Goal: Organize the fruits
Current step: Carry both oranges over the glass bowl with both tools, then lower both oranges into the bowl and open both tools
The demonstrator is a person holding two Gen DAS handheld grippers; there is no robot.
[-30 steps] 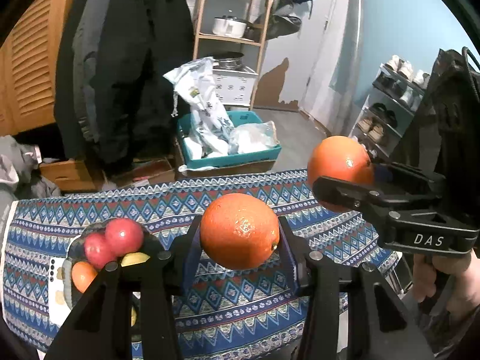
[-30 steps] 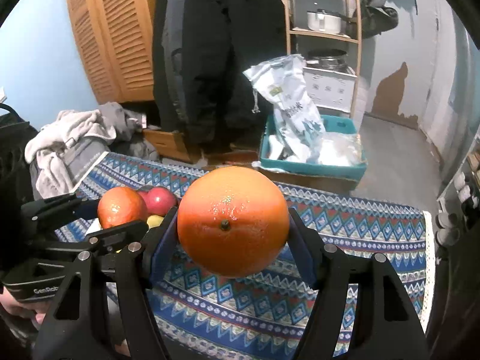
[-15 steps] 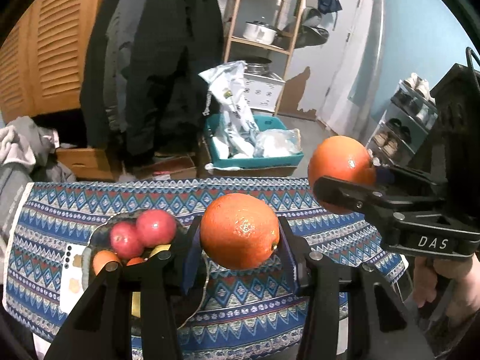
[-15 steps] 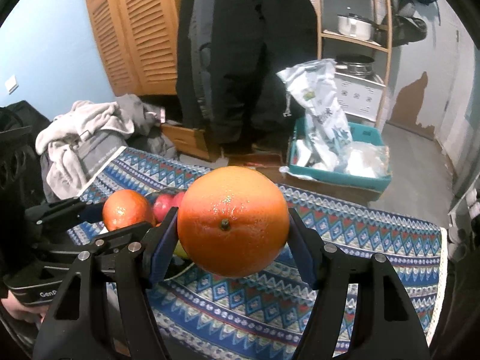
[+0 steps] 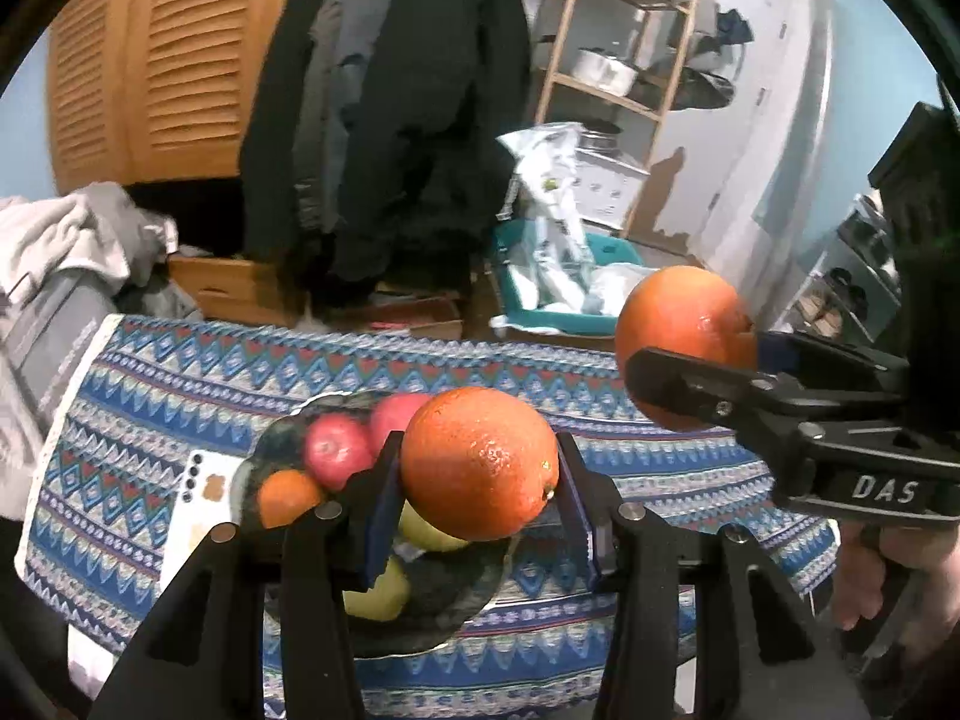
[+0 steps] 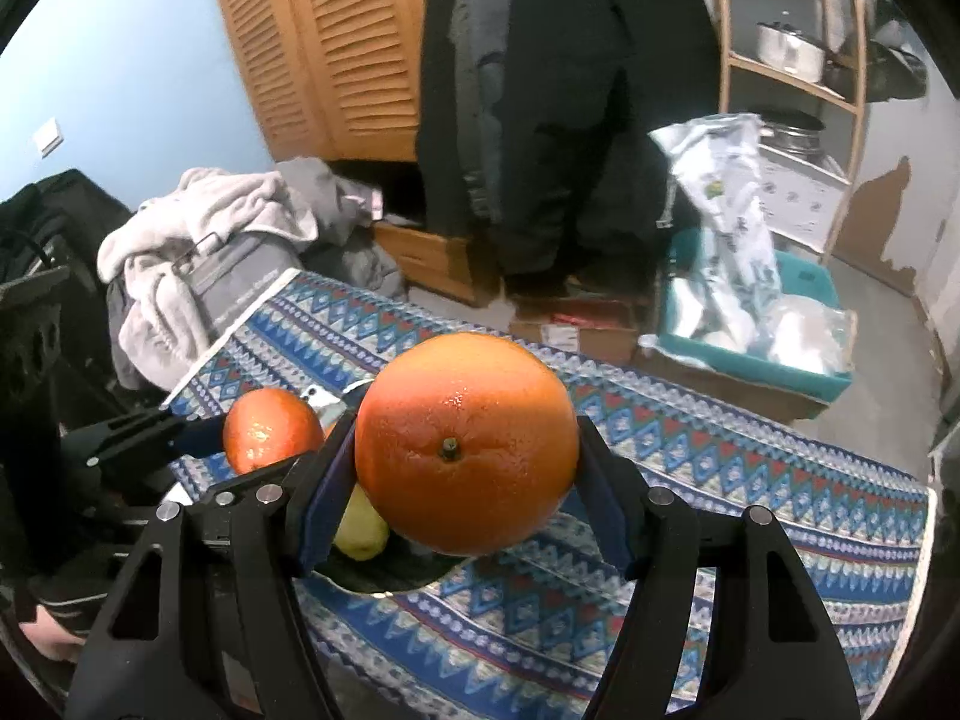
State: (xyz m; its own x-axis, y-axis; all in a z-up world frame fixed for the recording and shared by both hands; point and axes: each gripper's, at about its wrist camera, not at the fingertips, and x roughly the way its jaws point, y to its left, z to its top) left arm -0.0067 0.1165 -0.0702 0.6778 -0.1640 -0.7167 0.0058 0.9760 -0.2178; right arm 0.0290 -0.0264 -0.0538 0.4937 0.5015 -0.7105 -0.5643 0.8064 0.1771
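Note:
My left gripper [image 5: 480, 468] is shut on an orange [image 5: 480, 463] and holds it above a dark plate [image 5: 432, 612]. The plate holds two red apples [image 5: 336, 450], a small orange [image 5: 288, 495] and yellow-green fruit [image 5: 378, 597]. My right gripper [image 6: 465, 450] is shut on a larger orange [image 6: 465, 444], held in the air right of the plate. That orange also shows in the left wrist view [image 5: 684, 342]. The left gripper's orange shows in the right wrist view [image 6: 270, 429].
The table carries a blue patterned cloth [image 5: 150, 384]. A white phone [image 5: 201, 498] lies left of the plate. Behind the table are a teal bin with bags [image 5: 558, 282], hanging coats [image 5: 420, 90], a wooden shelf [image 5: 618, 60] and piled laundry [image 6: 198, 228].
Both grippers have swung left with their oranges. The plate of fruit has moved from the left edge of the left wrist view to under the left gripper.

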